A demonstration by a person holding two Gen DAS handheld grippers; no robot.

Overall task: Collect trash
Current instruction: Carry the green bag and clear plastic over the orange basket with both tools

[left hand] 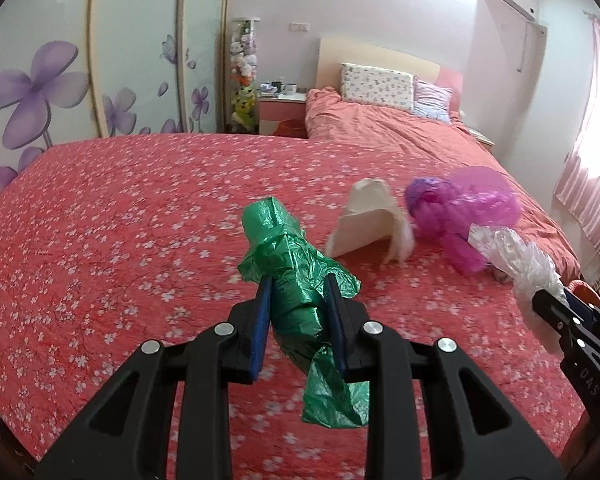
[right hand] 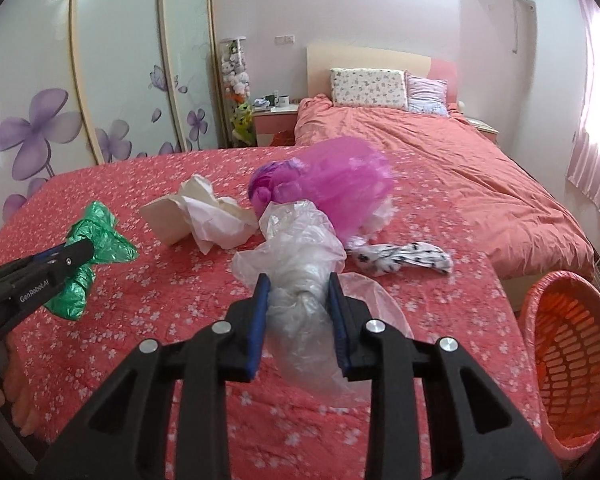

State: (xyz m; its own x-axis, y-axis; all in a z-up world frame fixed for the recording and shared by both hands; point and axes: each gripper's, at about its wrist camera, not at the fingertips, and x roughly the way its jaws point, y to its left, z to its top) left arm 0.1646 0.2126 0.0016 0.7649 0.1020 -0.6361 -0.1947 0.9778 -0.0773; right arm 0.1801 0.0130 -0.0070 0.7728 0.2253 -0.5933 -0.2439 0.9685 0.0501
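Over the red flowery bed [right hand: 120, 280] I hold one piece of trash in each gripper. My left gripper [left hand: 296, 300] has its fingers squeezed tight on a crumpled green bag [left hand: 290, 276]. My right gripper [right hand: 298, 300] has its fingers squeezed tight on a crumpled clear bag [right hand: 300, 264]. Both bags hang above the bed.

In the right wrist view, the orange basket [right hand: 572, 360] sits on the floor at about 4 o'clock, beside the bed. I think the good way is to swing right, hold each bag over the basket's mouth, then let go. These bags are light and floaty, so I should go low first.

More trash lies ahead at 12 o'clock: white paper [right hand: 204, 216], a pink bag [right hand: 340, 184] and a spotted cloth [right hand: 400, 262].

On the left gripper I can read "GenRobot.AI". On the right gripper I see "DAS".
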